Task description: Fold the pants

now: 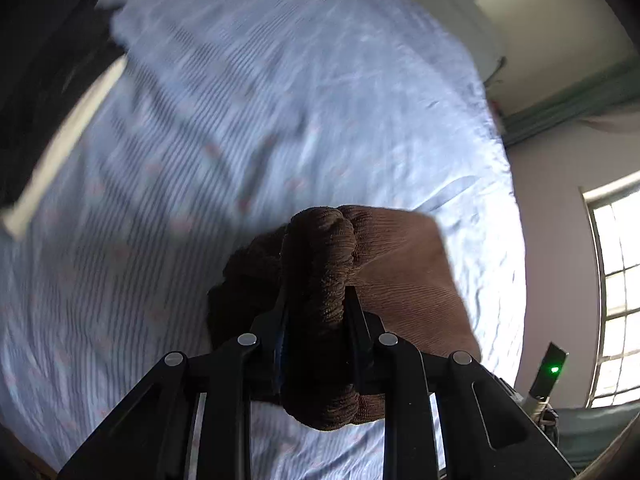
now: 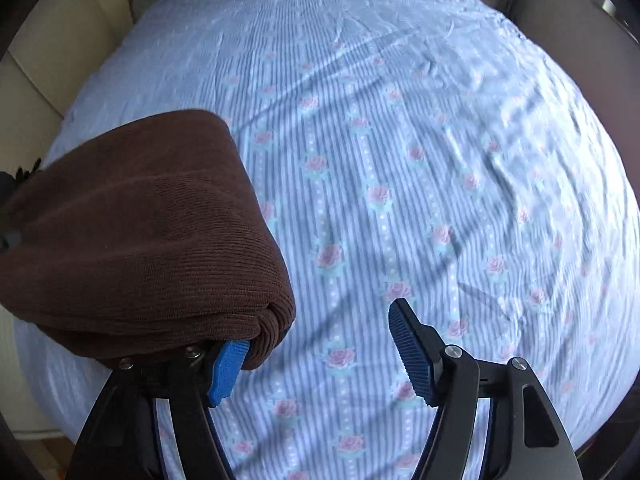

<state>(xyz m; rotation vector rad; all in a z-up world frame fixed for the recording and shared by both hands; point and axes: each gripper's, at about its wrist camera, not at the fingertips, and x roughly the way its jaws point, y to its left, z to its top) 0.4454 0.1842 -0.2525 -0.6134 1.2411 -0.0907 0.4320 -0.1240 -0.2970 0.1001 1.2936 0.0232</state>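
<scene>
Brown ribbed pants [image 1: 320, 272], folded thick, bunched above the blue striped, rose-printed bedsheet [image 2: 400, 160]. Left gripper [image 1: 316, 304]: jaws clamped on a rolled edge of the pants. Right gripper [image 2: 320, 344]: jaws apart, nothing between; the pants' fold drapes over its left finger.

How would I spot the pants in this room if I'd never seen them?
Find the bed sheet, pale blue stripes with pink roses, that fills both views. The pants are the only dark thing over it: a folded bundle of brown ribbed cloth. One end is bunched in the shut left gripper; the other lies against one blue-padded finger of the open right gripper.
</scene>
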